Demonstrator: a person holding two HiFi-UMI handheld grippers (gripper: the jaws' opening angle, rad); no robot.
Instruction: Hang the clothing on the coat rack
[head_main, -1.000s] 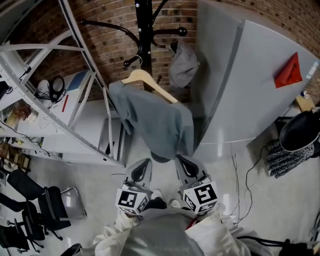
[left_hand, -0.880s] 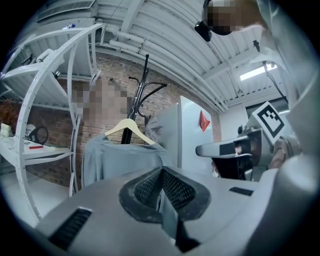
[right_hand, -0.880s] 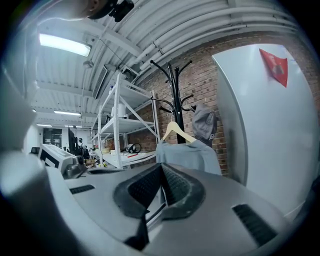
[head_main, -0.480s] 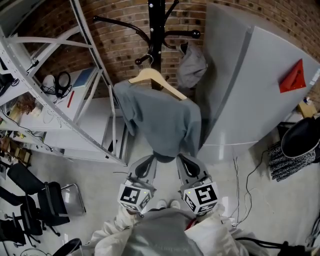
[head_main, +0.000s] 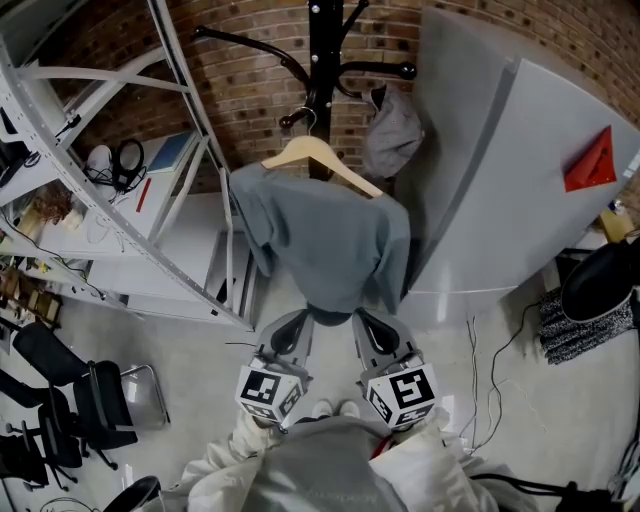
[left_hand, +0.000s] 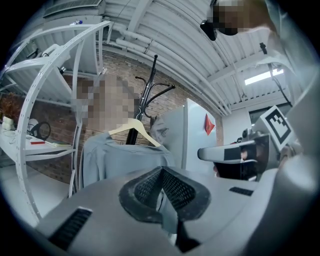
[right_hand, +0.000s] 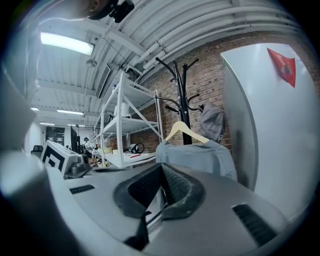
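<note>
A grey garment (head_main: 330, 235) hangs on a wooden hanger (head_main: 318, 152), hooked on the black coat rack (head_main: 325, 60) against the brick wall. A grey cap (head_main: 392, 135) hangs on the rack's right side. My left gripper (head_main: 297, 322) and right gripper (head_main: 365, 322) sit side by side just under the garment's hem in the head view, both shut with nothing between their jaws. From the left gripper (left_hand: 161, 172), the garment (left_hand: 115, 155) hangs some way ahead. The same gap shows from the right gripper (right_hand: 161, 170) to the garment (right_hand: 197, 157).
White metal shelving (head_main: 120, 200) with headphones and small items stands left of the rack. A tall grey cabinet (head_main: 500, 180) bearing a red triangle (head_main: 590, 160) stands to the right. Black chairs (head_main: 60, 400) are at lower left, and cables (head_main: 480, 360) lie on the floor.
The rack, hanger and garment have drifted slightly right and down in the head view. Both grippers stay shut and side by side below the hem.
</note>
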